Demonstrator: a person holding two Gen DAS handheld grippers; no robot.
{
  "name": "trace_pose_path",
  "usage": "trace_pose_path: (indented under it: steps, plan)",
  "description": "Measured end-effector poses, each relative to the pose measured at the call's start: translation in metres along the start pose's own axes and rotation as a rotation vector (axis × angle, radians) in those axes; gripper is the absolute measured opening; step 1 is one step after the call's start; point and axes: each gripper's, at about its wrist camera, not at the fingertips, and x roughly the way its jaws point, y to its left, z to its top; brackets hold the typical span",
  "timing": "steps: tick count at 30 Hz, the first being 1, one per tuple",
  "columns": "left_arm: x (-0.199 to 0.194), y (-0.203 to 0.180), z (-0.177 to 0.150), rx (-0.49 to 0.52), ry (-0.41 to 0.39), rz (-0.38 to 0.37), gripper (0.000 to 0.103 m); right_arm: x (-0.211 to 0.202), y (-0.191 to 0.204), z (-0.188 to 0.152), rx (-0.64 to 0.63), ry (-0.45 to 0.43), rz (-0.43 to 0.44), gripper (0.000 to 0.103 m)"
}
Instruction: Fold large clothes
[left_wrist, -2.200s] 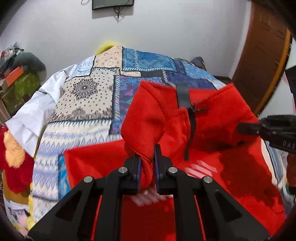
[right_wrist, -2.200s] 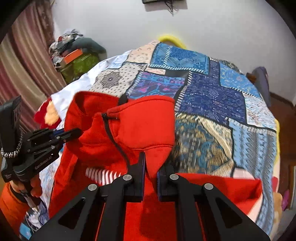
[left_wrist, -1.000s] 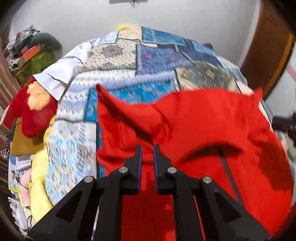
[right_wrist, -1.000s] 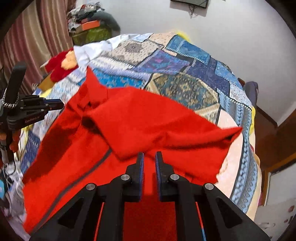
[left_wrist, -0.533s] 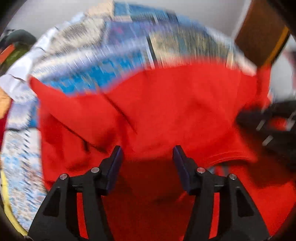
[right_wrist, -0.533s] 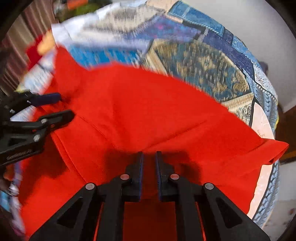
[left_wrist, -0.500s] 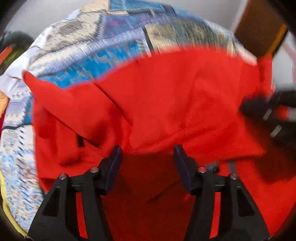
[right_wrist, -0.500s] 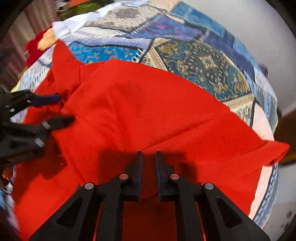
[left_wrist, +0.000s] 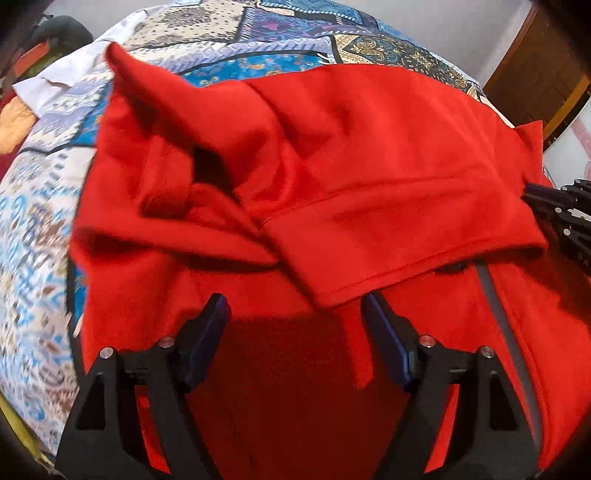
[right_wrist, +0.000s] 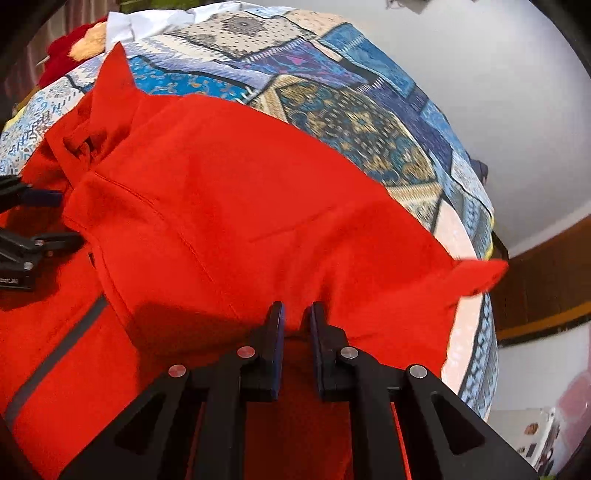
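Left tool (left_wrist: 295, 314) just spread wide; right tool (right_wrist: 296, 317) seemingly clamped, angled down.

Patchwork bedspread (left_wrist: 44, 236) on bed; white cloth (right_wrist: 155, 20), red plush toy (right_wrist: 62, 48) at far edge.

The red garment (left_wrist: 369, 155) is soft, matt fleece-like cloth with a smooth grey zipper tape (left_wrist: 495, 295). Under it the bedspread (right_wrist: 351, 122) is thin printed woven cloth. Each hand-held gripper (right_wrist: 295, 317) is matt black plastic with shiny metal screws.

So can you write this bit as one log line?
left gripper: just opened, released | right gripper: shut on red jacket | jacket folded over on patchwork bedspread
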Motion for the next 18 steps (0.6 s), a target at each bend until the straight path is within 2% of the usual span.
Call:
trace_pose_path:
  steps: [5, 8, 12, 15, 18]
  plan:
    - [-0.02, 0.015, -0.017, -0.003, -0.009, 0.019, 0.076, -0.004, -0.011, -0.02, 0.031, 0.03, -0.009, 0.008]
    - [-0.039, 0.025, -0.014, 0.008, -0.041, 0.032, 0.076, -0.012, -0.03, -0.03, 0.119, 0.057, 0.069, 0.008]
    - [-0.058, 0.035, 0.008, -0.015, -0.088, 0.026, 0.076, -0.025, -0.061, -0.031, 0.276, 0.05, 0.278, 0.008]
    - [-0.058, 0.043, 0.025, -0.054, -0.102, -0.014, 0.076, -0.03, -0.071, -0.019, 0.353, 0.014, 0.309, 0.008]
    - [-0.04, 0.039, 0.044, -0.086, -0.085, -0.068, 0.076, -0.021, -0.071, -0.002, 0.393, 0.004, 0.292, 0.008]
